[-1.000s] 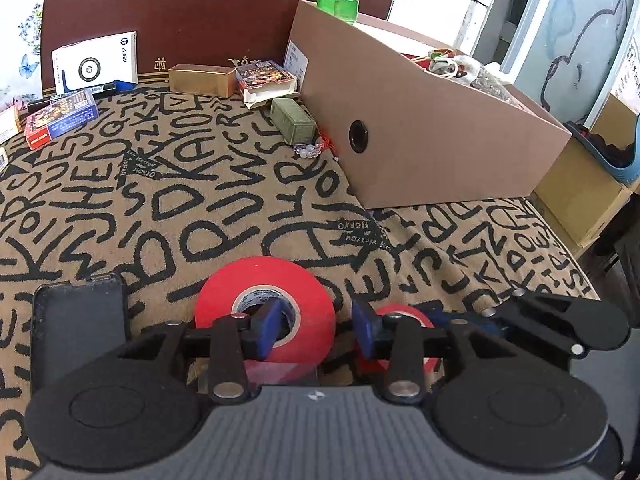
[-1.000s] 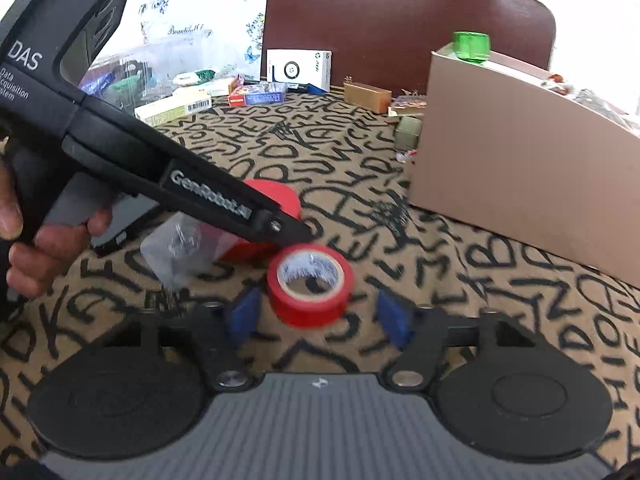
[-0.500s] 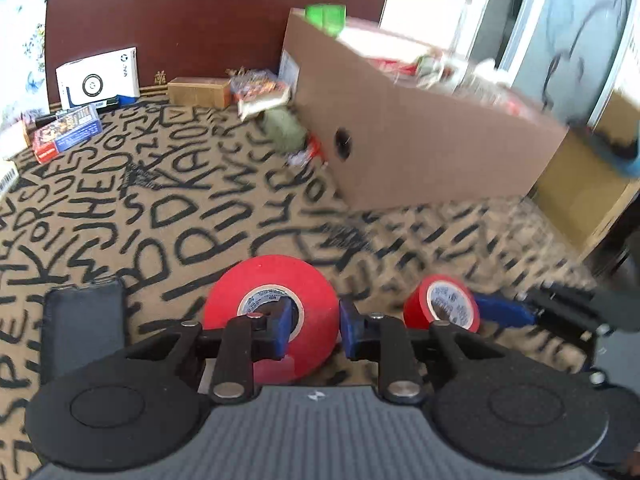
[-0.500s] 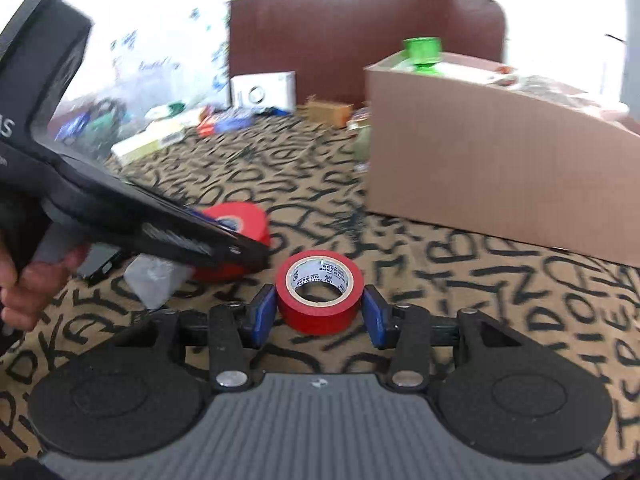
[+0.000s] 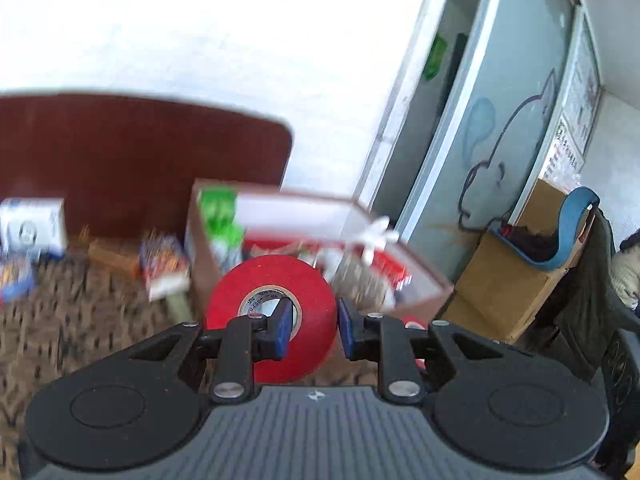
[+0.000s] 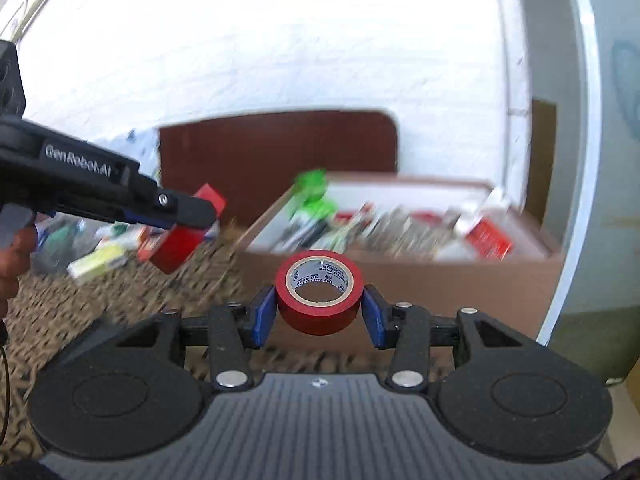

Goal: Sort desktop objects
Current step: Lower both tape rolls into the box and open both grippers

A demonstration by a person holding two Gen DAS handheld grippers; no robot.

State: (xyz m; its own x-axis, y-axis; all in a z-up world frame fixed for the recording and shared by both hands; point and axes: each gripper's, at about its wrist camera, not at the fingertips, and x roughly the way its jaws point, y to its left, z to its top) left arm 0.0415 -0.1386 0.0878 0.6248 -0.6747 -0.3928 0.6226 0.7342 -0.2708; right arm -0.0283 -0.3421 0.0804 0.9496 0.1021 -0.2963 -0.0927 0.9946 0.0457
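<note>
My left gripper point(image 5: 311, 332) is shut on the rim of a large red tape roll point(image 5: 260, 280), one blue pad inside its core and one outside, and holds it up off the patterned cloth. My right gripper point(image 6: 319, 314) is shut on a small red tape roll point(image 6: 319, 312), squeezed between both pads and lifted clear of the table. From the right wrist view the left gripper point(image 6: 188, 216) appears at the left with its large roll point(image 6: 176, 246) hanging under it. Behind both rolls stands the open cardboard box point(image 6: 400, 276), full of mixed items.
Small boxes and card packs point(image 5: 164, 264) lie on the letter-patterned cloth point(image 5: 80, 312) by a brown headboard point(image 5: 120, 160). A green cup point(image 6: 314, 190) stands at the box's near corner. More cardboard boxes point(image 5: 504, 292) and a blue shoe sit at the right. A hand point(image 6: 12, 248) holds the left gripper.
Both grippers closed on their tape rolls and lifted them off the cloth. Both views have tilted upward and moved toward the cardboard box.
</note>
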